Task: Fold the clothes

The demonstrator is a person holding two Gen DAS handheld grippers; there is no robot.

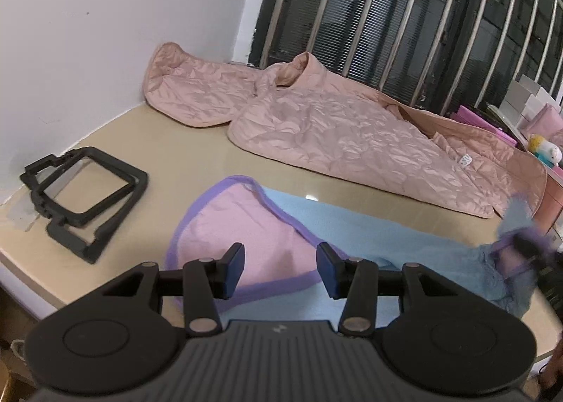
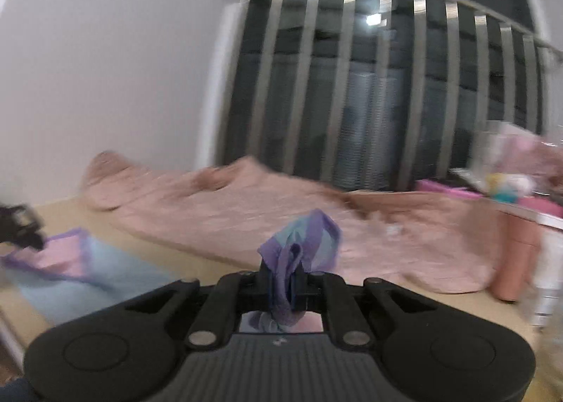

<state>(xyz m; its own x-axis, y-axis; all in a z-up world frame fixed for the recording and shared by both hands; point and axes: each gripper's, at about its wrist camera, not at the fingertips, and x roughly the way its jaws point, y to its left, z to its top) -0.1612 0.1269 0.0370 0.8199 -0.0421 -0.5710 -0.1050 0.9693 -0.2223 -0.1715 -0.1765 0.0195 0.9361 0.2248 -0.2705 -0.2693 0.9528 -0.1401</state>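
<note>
the left gripper hangs with its jaws wide and empty over the near end of a small blue garment that lies on the beige bench. a pink panel edged in purple is turned up at that end, just beyond the blue pads. the garment runs off to the right, where its far corner is lifted and bunched around the right gripper, blurred at the edge of this view.

the right wrist view shows that grasp plainly: the right gripper has its jaws closed on a wad of purple trim and blue cloth, which sticks up above the fingertips. the rest of the garment trails away to the left on the bench, smeared by blur.

only the left view gives sharp detail of the pink quilted jacket spread behind, against the wall and the barred window, and of two black frames stacked near the left edge of the bench. a plush toy sits among clutter at the far right.
</note>
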